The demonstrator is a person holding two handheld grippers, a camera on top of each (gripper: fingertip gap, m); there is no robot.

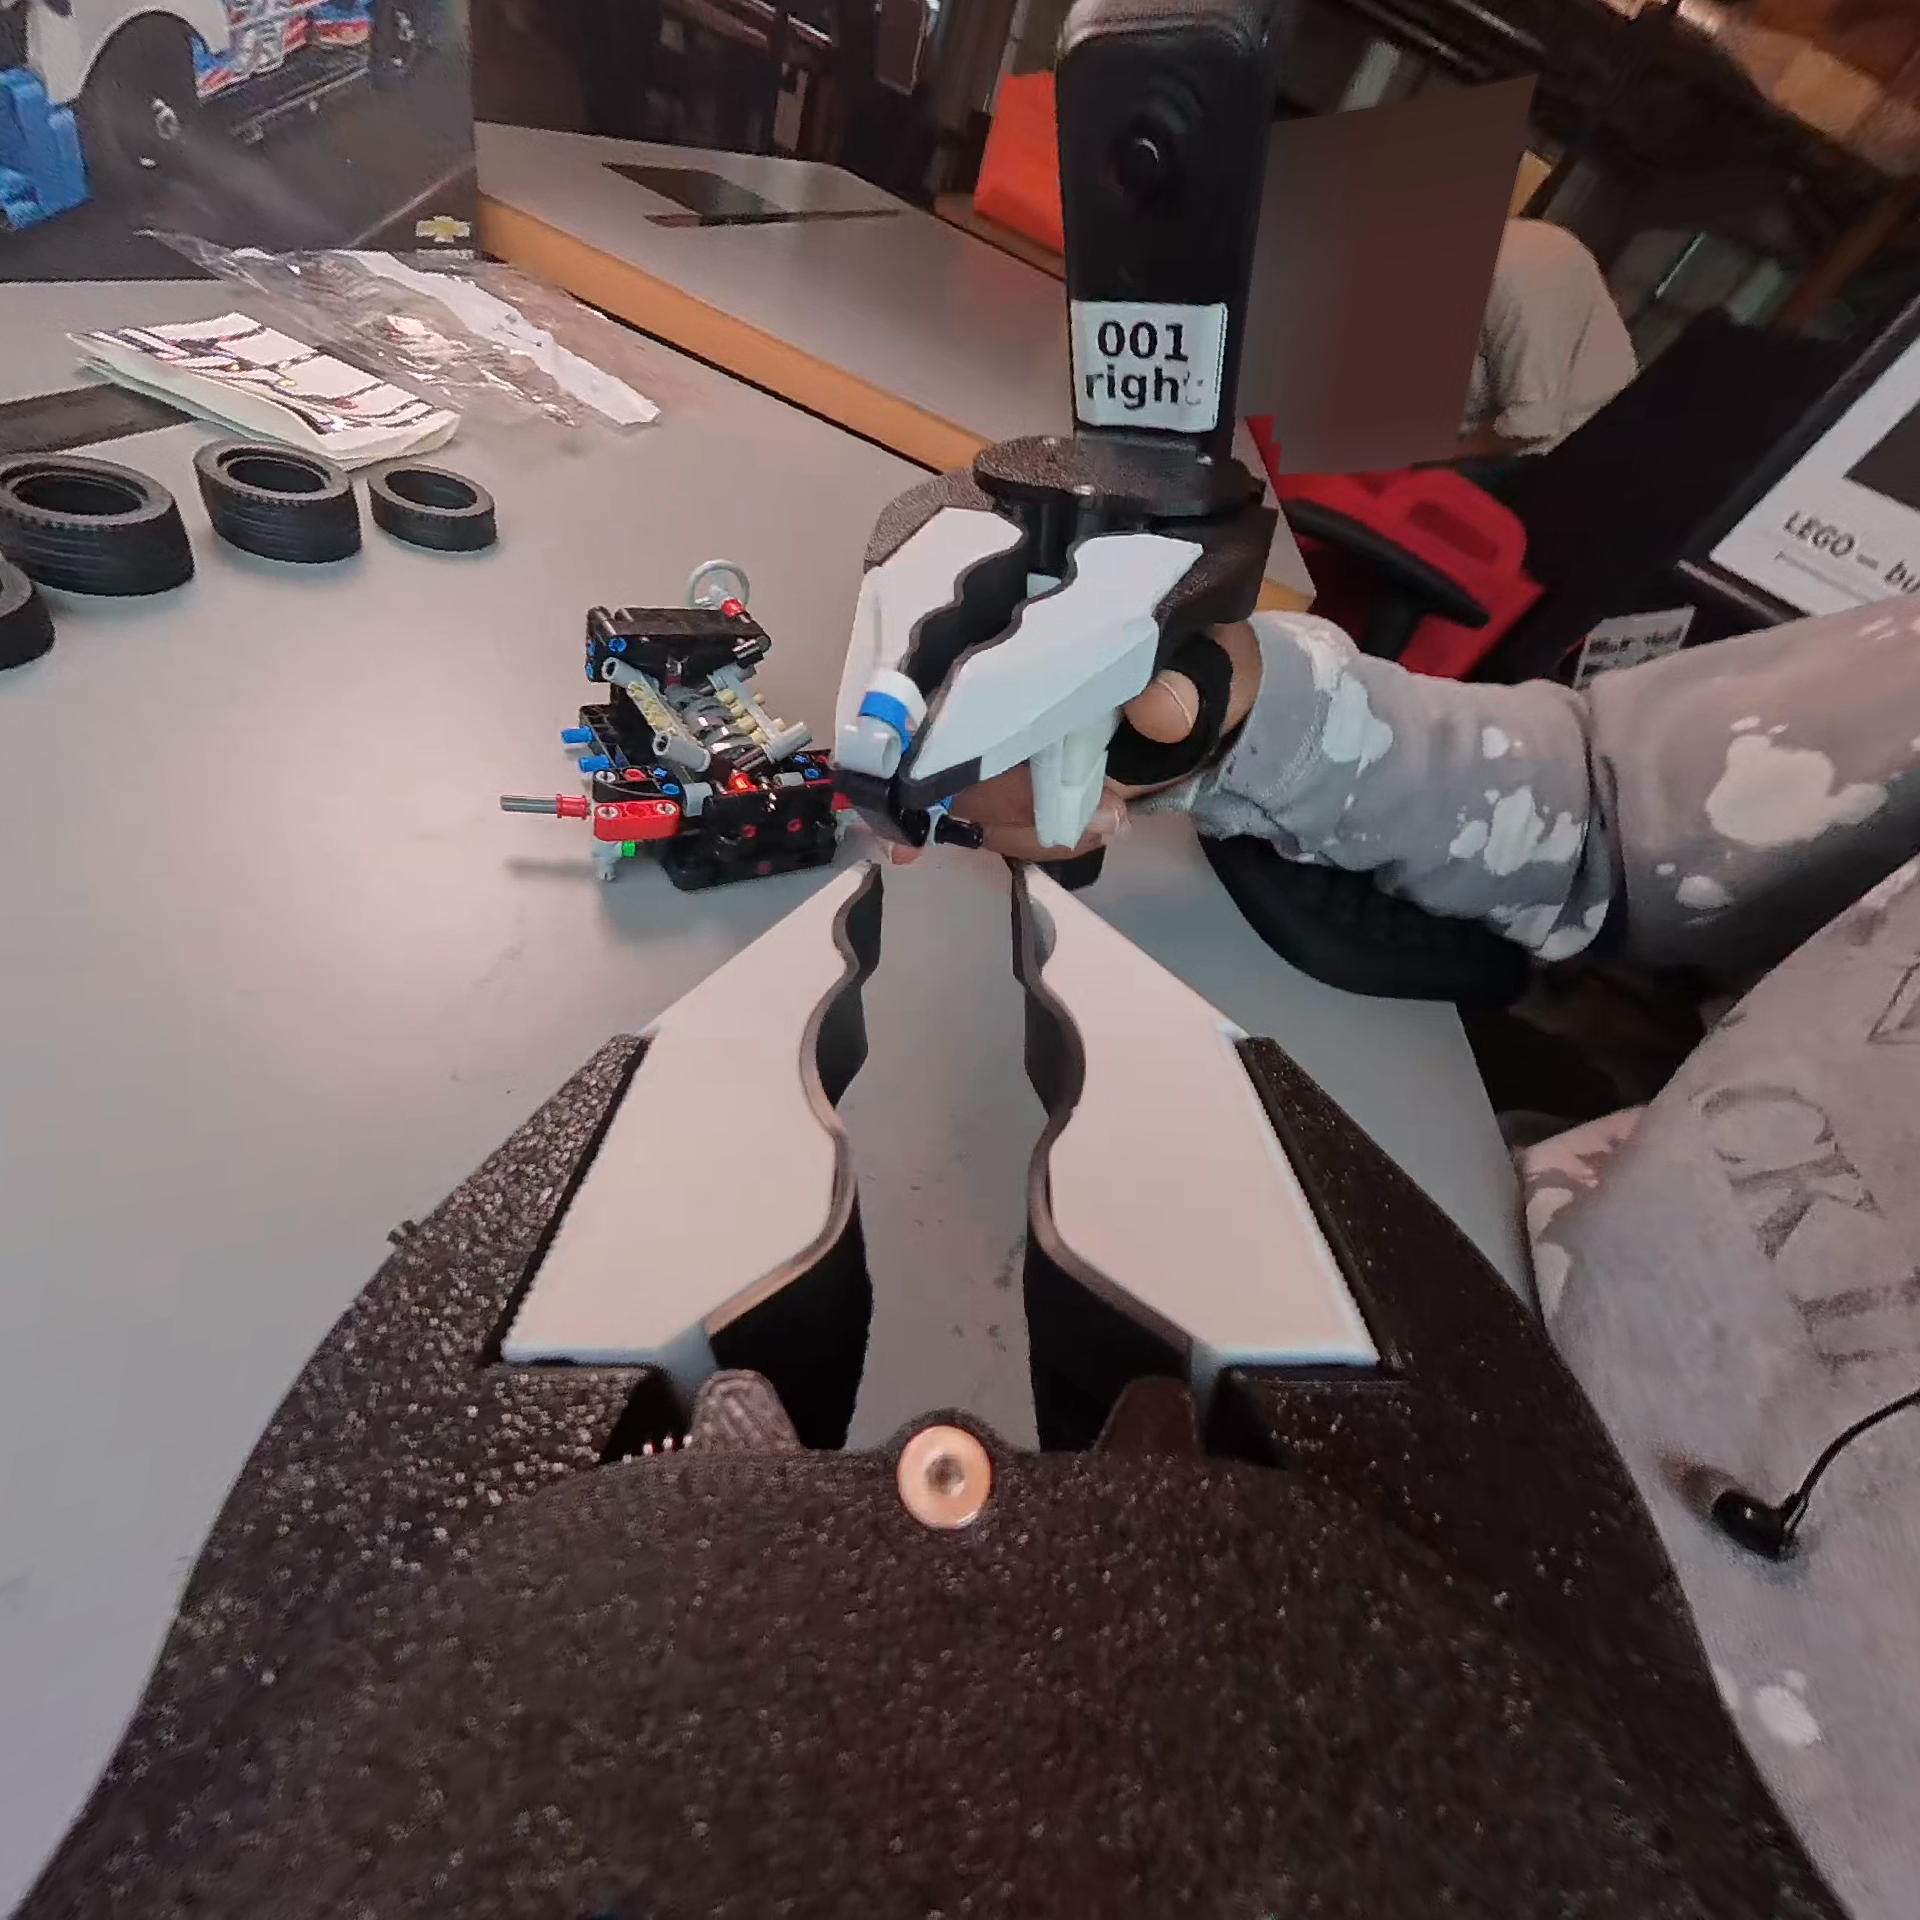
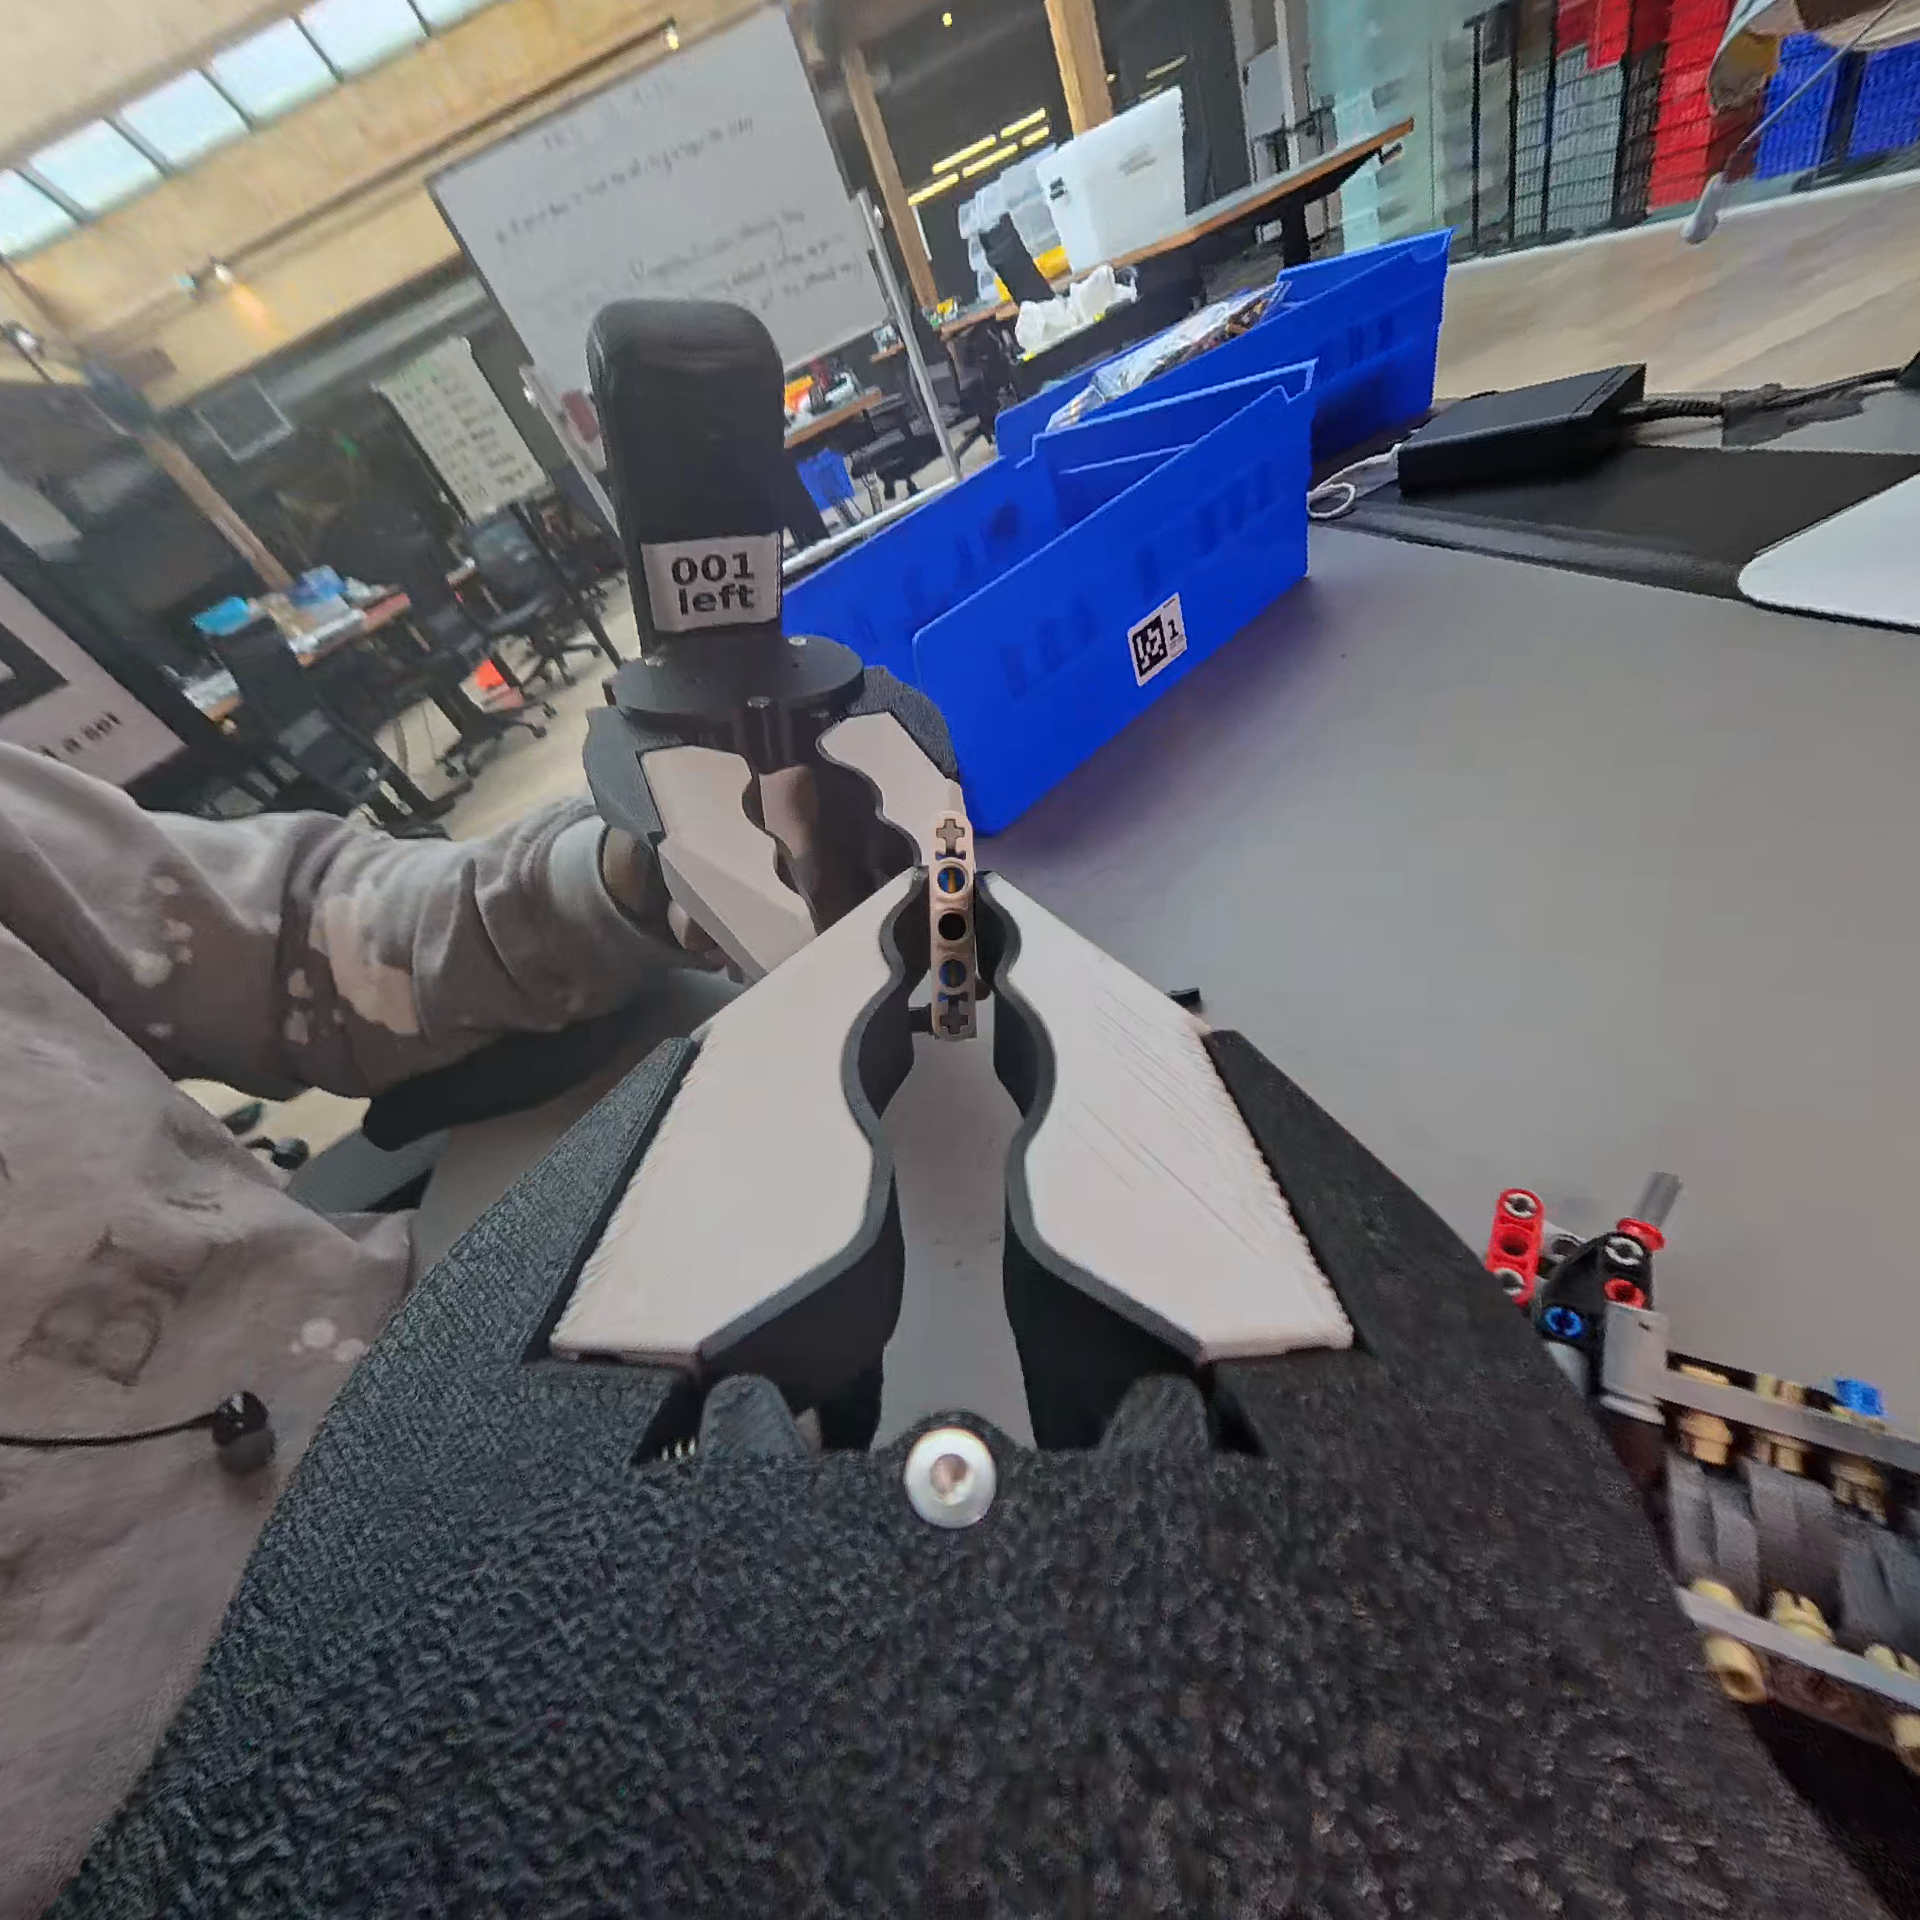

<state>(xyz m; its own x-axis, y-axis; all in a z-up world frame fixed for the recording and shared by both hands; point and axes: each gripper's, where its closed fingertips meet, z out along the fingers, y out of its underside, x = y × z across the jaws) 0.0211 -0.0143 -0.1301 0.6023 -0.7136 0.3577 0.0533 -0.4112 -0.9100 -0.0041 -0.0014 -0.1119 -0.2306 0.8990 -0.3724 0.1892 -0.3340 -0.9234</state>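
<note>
- Right tool (image 2: 948, 883): fingers clamped on a grey holed beam (image 2: 954, 935), held upright between the tips, blue pins showing in its holes. From the left wrist view the same tool (image 1: 902, 800) shows a grey beam with a blue pin plus a black pin piece (image 1: 940, 828) at the tips.
- Left tool (image 1: 943, 878): fingers parted, nothing between them, bare grey bench (image 1: 260, 987) showing through the gap. It hovers just near of the right tool's tips, apart from them.
- Brick engine assembly (image 1: 698, 743): black, grey, red and blue parts, sits on the bench just left of the right tool's tips; touching or not, cannot tell. A red-tipped axle sticks out of its left side.
- Far left of the assembly: three black rubber tyres (image 1: 275, 499) in a row, a sticker sheet (image 1: 281, 390) and a clear plastic bag (image 1: 416, 312) behind them.
- Right wrist view: blue bins (image 2: 1143, 551) on the bench beyond the beam, assembly (image 2: 1714, 1434) at lower right.
- Grey mottled sleeve (image 1: 1507, 779) behind the right tool.
</note>
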